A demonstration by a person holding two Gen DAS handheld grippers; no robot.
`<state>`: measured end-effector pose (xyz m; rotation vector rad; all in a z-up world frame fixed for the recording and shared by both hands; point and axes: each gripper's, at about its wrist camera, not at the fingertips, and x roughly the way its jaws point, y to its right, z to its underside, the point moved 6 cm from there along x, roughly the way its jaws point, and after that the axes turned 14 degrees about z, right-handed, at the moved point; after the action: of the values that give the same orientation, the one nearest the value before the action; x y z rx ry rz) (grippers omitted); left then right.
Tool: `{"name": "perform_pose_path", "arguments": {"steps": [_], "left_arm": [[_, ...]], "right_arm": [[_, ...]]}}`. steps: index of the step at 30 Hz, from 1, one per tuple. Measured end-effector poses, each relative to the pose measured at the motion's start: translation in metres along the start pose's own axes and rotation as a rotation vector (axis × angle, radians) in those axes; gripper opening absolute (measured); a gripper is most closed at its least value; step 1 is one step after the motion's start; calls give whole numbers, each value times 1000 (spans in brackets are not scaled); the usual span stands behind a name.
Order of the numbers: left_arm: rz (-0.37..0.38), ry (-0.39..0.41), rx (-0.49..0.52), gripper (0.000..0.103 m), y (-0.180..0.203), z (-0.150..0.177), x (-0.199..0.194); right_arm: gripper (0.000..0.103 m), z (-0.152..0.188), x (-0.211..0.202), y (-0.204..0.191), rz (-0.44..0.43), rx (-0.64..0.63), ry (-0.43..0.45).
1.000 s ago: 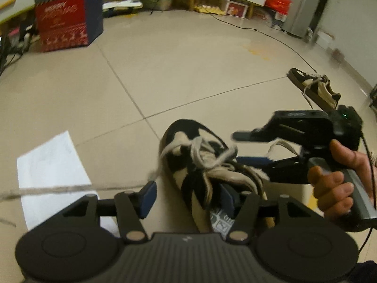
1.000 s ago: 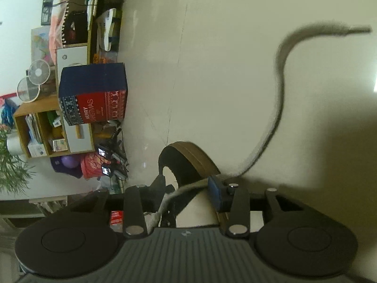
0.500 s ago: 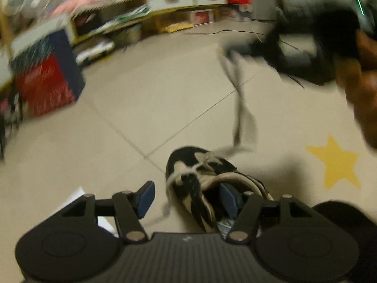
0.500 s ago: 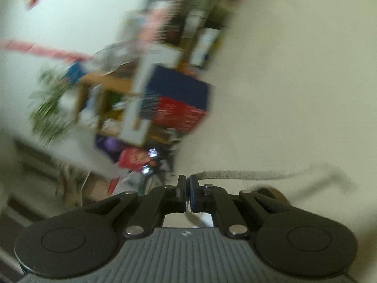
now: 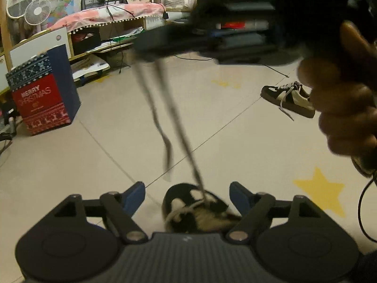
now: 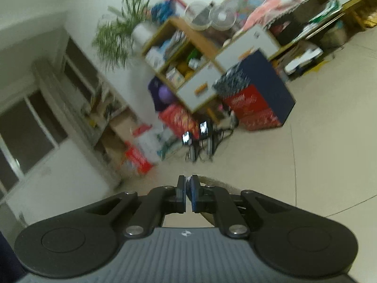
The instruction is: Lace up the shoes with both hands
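At the bottom centre of the left wrist view, the shoe [image 5: 198, 212] lay on the floor [image 5: 247, 141] between the left gripper [image 5: 187, 197]'s opening, unladen jaws. Its lace [image 5: 186, 141] ran taut toward the upper left, pinched in the right gripper [image 6: 187, 188], whose jaws were easing slightly. Open floor lay all around; a second shoe [image 5: 288, 97] sat well apart at right.

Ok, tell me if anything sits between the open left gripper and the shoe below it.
Nothing visible does. The left gripper, jaws opening and empty, hangs just above the black and white shoe. Only the shoe's own lace rises out of it, up to the right gripper, which pinches it.
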<state>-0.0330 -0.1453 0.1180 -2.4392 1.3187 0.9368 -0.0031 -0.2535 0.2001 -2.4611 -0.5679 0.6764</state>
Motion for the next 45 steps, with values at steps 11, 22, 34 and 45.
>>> {"name": "perform_pose_path", "arguments": {"steps": [11,22,34,45], "left_arm": [[-118,181,-432,2,-80,9,-11],[-87,297,-668,2,-117,42,-43],[-180,330,-579,3,-145,27,-67],[-493,255,-456,8,-219,25,-90]], "right_arm": [[7,-11,-1,-27,-85,-97,1],[8,85,8,84,303,-82,-217],[8,110,28,64,277,-265,-293],[25,137,80,22,341,-711,-390]]}}
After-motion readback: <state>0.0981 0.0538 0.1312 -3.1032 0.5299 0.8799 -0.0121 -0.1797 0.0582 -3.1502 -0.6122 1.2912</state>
